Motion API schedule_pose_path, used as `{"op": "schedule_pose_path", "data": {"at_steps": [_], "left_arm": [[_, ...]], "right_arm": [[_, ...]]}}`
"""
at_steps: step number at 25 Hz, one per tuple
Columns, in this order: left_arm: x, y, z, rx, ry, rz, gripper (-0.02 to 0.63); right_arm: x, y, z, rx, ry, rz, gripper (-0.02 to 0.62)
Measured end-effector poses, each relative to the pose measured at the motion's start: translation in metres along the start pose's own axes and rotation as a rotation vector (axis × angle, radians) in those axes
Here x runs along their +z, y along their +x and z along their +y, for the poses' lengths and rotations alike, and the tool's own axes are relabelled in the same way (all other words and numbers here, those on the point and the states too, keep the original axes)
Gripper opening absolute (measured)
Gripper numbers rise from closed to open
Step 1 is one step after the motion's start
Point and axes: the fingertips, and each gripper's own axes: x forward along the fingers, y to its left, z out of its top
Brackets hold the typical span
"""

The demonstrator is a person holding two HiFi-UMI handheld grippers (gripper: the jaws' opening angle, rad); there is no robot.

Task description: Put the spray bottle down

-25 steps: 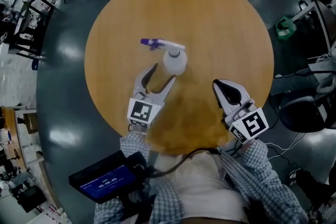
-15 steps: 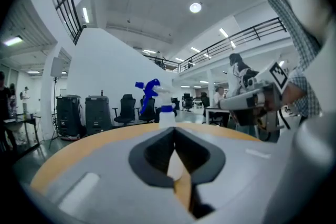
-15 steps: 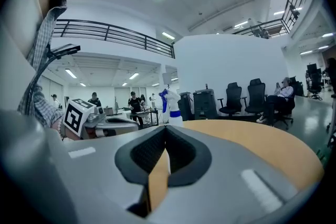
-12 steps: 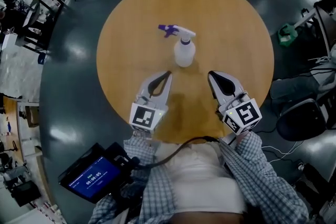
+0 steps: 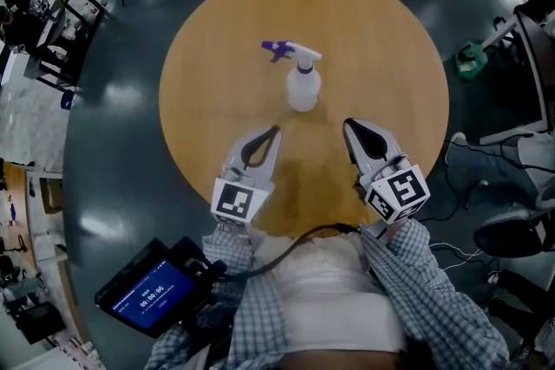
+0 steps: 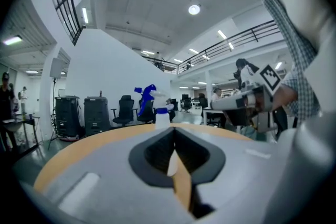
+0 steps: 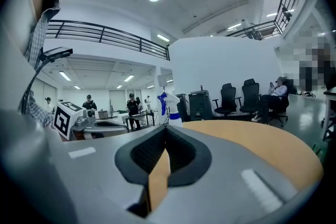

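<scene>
A white spray bottle (image 5: 303, 85) with a purple trigger head stands upright on the round wooden table (image 5: 381, 39), free of both grippers. My left gripper (image 5: 277, 130) is shut and empty, a short way in front of the bottle on its near left. My right gripper (image 5: 347, 125) is shut and empty too, at the bottle's near right. In the left gripper view the bottle (image 6: 153, 106) shows small beyond the closed left gripper (image 6: 175, 130), with the right gripper (image 6: 247, 103) off to the side. The right gripper view shows the bottle (image 7: 169, 106) past the closed right gripper (image 7: 166, 129).
A handheld device with a lit blue screen (image 5: 154, 295) hangs at my lower left. On the dark floor right of the table sits a green object (image 5: 473, 56). Office chairs (image 7: 251, 97) and standing people (image 7: 88, 104) are far behind the table.
The left gripper, open right at the bottle a second ago, has shut and drawn back from it. The bottle stays upright on the table. The right gripper has hardly moved.
</scene>
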Motion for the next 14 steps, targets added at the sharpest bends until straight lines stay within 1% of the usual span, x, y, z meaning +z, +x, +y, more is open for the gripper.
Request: {"op": "schedule_pose_path", "data": {"at_steps": [4, 7, 14], "left_arm": [[-0.006, -0.002, 0.004, -0.001, 0.028, 0.002, 0.002], [-0.005, -0.003, 0.008, 0.012, 0.019, 0.003, 0.002], [-0.009, -0.006, 0.011, 0.003, 0.046, 0.038, 0.002]], "right_arm": [[0.002, 0.001, 0.0, 0.002, 0.0, -0.004, 0.002], [0.004, 0.001, -0.001, 0.003, 0.0, -0.006, 0.002], [0.005, -0.002, 0.001, -0.008, -0.03, 0.005, 0.002]]}}
